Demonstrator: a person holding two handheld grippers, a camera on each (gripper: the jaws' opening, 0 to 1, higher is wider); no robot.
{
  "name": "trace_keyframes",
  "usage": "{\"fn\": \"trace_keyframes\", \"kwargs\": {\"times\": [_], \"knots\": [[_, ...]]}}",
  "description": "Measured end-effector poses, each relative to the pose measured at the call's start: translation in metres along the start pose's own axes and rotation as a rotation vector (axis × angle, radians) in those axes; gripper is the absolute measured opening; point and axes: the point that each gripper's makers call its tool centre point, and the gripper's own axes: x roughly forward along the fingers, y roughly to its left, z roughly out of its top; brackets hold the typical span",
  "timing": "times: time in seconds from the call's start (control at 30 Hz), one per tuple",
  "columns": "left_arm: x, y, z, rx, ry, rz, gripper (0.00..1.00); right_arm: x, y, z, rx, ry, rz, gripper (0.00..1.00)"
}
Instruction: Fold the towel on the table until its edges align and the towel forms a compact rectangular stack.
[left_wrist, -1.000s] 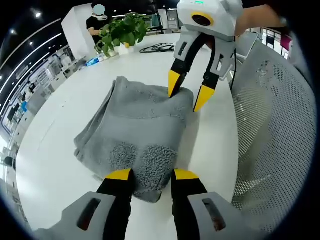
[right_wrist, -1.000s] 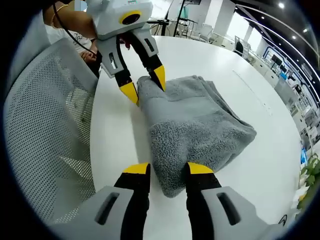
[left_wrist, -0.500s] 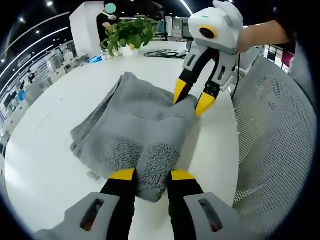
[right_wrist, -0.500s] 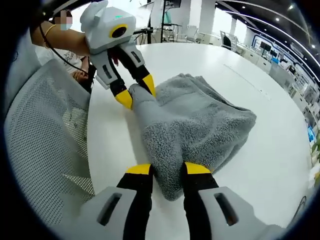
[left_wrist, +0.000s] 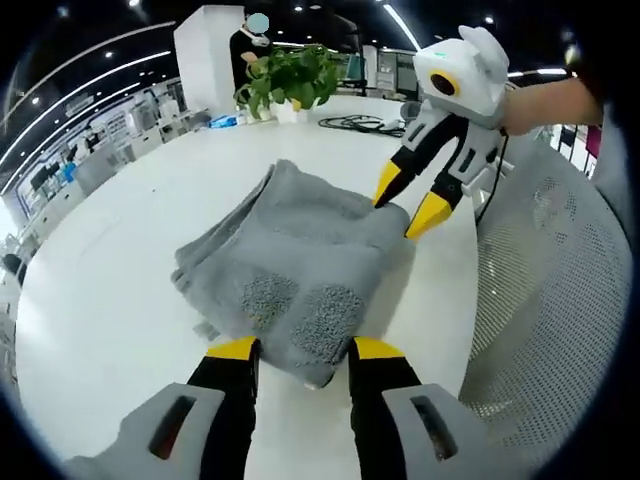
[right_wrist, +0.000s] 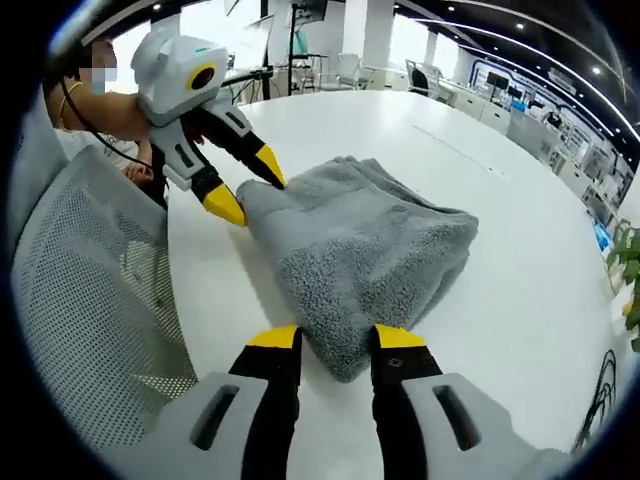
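your soft grey folded towel (left_wrist: 285, 275) lies on the white round table (left_wrist: 110, 290). it's floppy, so pinch its thick corners. left gripper (left_wrist: 297, 348) and right gripper (right_wrist: 335, 337) each hold one now.

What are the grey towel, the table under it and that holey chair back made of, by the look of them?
The towel looks like looped terry cloth, probably cotton: nubby pile, soft matt folds. The table seems a smooth white laminate or painted top with a faint sheen; which one I cannot tell. The chair back looks like white perforated mesh, plastic or fabric, with regular small holes.
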Motion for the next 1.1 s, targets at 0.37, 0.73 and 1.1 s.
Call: {"fn": "trace_keyframes", "kwargs": {"times": [0.37, 0.73, 1.1], "knots": [[0.009, 0.012, -0.010, -0.042, 0.015, -0.018, 0.36, 0.006, -0.007, -0.001, 0.021, 0.018, -0.017, 0.23], [0.023, 0.039, 0.002, -0.064, 0.036, 0.020, 0.31, 0.021, -0.033, 0.015, 0.048, 0.002, -0.032, 0.23], [0.042, 0.062, 0.018, -0.107, 0.035, 0.049, 0.27, 0.036, -0.067, 0.031, 0.089, -0.010, -0.054, 0.24]]}}
